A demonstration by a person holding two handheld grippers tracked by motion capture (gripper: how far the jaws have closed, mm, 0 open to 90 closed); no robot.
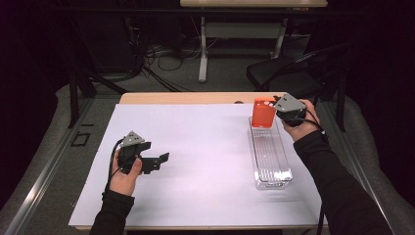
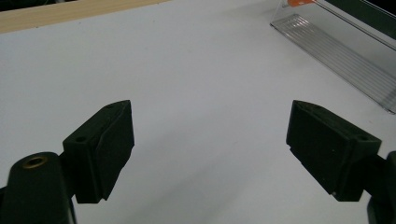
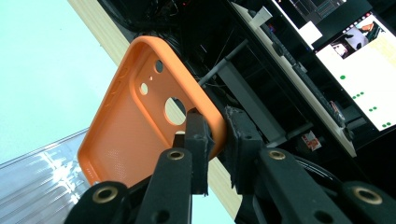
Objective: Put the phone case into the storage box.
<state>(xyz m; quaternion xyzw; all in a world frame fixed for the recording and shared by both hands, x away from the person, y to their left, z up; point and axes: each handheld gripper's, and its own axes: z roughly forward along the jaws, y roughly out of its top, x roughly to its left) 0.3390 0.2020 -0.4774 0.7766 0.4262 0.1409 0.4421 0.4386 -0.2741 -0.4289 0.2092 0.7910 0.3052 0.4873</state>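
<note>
White mat (image 1: pixel 195 147): one orange case (image 1: pixel 263 113), one tray (image 1: pixel 271 161).

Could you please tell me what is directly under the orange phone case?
The far end of the clear tray lies under the orange phone case, held by the right tool. Whether the case touches the tray floor cannot be told.

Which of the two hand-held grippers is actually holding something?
The right gripper, its jaws pinching the edge of the orange phone case above the clear tray. The left gripper is open over bare table.
</note>
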